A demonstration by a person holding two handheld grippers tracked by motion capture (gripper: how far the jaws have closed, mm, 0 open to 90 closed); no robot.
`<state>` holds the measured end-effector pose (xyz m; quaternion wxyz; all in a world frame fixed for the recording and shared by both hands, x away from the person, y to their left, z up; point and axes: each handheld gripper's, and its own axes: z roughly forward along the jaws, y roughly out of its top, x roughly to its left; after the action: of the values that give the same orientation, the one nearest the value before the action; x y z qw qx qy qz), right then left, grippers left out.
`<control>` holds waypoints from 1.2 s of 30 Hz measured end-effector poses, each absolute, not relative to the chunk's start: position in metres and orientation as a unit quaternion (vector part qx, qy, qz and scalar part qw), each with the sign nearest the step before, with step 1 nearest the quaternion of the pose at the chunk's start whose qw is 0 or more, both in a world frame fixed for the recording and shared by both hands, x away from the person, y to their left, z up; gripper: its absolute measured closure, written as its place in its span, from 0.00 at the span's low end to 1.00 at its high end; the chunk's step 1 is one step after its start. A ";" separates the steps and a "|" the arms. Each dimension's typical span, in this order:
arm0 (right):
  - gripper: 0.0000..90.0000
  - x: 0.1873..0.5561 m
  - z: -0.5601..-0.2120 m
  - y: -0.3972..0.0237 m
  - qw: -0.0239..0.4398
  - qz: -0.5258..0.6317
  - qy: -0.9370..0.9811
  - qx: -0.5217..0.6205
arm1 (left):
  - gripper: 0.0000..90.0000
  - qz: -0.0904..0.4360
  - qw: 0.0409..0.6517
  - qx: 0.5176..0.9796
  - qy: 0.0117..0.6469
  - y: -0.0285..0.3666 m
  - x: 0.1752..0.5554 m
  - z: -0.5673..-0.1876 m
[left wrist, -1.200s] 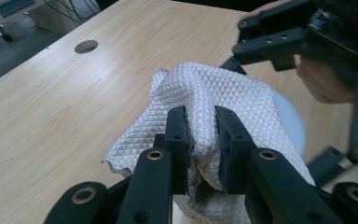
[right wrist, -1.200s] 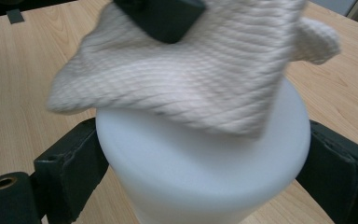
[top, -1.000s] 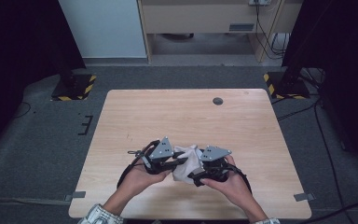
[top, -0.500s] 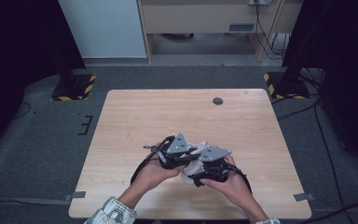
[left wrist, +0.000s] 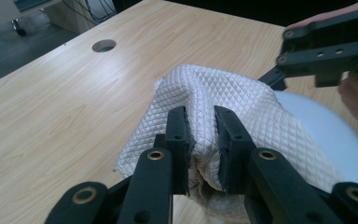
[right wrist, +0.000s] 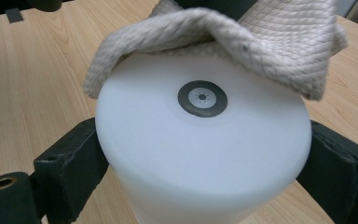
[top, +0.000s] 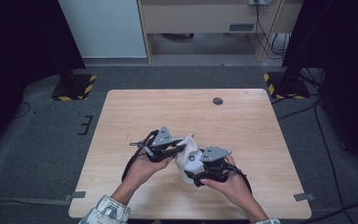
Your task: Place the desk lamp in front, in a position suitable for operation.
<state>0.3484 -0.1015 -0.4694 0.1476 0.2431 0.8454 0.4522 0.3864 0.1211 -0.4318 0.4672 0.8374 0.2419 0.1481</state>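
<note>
Surface: a light wooden table (top: 135, 116), pale grain, with a round cable hole (top: 217, 101) near its far edge.
Room: grey carpet all round; black stands on yellow-and-black striped feet (top: 74, 87) off both far corners, a pale cabinet and trailing cables beyond.
Work: a white quilted cloth (left wrist: 242, 100) lay draped over a white round-topped container (right wrist: 200, 144), both in the near middle of the table.
Left gripper: the left gripper (left wrist: 200, 135) had its jaws pinched close together on a fold of the cloth, the fabric bunched between the pads.
Right gripper: the right gripper (right wrist: 200, 154) clasped the container, one jaw pressed to each side, jaws standing wide around its body.
Hands: seen from above, the two tools (top: 165, 144) (top: 212, 163) met over the bundle, almost touching.
Edges: the bundle sat nearer the person's edge than the far one.
Open room: bare wood stretched to the left, the right and the far side of the hands.
</note>
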 end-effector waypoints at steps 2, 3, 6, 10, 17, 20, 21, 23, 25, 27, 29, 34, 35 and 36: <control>0.10 0.348 -0.469 -0.102 0.148 0.452 0.845 0.243 | 0.84 0.149 0.465 0.839 0.240 0.123 0.389 -0.434; 0.10 0.348 -0.469 -0.102 0.148 0.453 0.845 0.243 | 0.84 0.149 0.462 0.840 0.241 0.123 0.390 -0.437; 0.10 0.348 -0.470 -0.102 0.147 0.453 0.845 0.242 | 0.84 0.139 0.451 0.844 0.255 0.123 0.396 -0.453; 0.10 0.348 -0.470 -0.102 0.148 0.453 0.846 0.242 | 0.85 0.126 0.454 0.845 0.255 0.121 0.397 -0.465; 0.10 0.348 -0.470 -0.102 0.148 0.454 0.845 0.240 | 0.85 0.109 0.442 0.852 0.260 0.121 0.399 -0.484; 0.10 0.348 -0.470 -0.102 0.148 0.454 0.845 0.241 | 0.85 0.096 0.445 0.850 0.264 0.123 0.399 -0.489; 0.10 0.348 -0.470 -0.102 0.148 0.454 0.845 0.241 | 0.85 0.096 0.445 0.850 0.264 0.123 0.399 -0.489; 0.10 0.348 -0.470 -0.102 0.148 0.455 0.844 0.241 | 0.85 0.095 0.455 0.845 0.264 0.125 0.399 -0.487; 0.10 0.348 -0.470 -0.102 0.148 0.456 0.844 0.241 | 0.85 0.094 0.468 0.838 0.265 0.127 0.399 -0.483; 0.10 0.348 -0.471 -0.103 0.149 0.457 0.844 0.240 | 0.85 0.099 0.493 0.823 0.265 0.130 0.399 -0.471; 0.10 0.348 -0.471 -0.103 0.149 0.458 0.843 0.240 | 0.85 0.103 0.501 0.818 0.264 0.131 0.399 -0.467; 0.10 0.348 -0.471 -0.103 0.149 0.458 0.843 0.240 | 0.85 0.101 0.487 0.827 0.261 0.126 0.400 -0.475; 0.10 0.348 -0.471 -0.103 0.149 0.458 0.843 0.240 | 0.85 0.101 0.487 0.827 0.261 0.126 0.400 -0.475; 0.10 0.348 -0.471 -0.103 0.148 0.459 0.843 0.240 | 0.85 0.099 0.480 0.831 0.263 0.125 0.401 -0.481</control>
<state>0.3478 -0.1030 -0.4713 0.1484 0.2399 0.8427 0.4585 0.4010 0.1250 -0.4807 0.4801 0.8310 0.2629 0.0987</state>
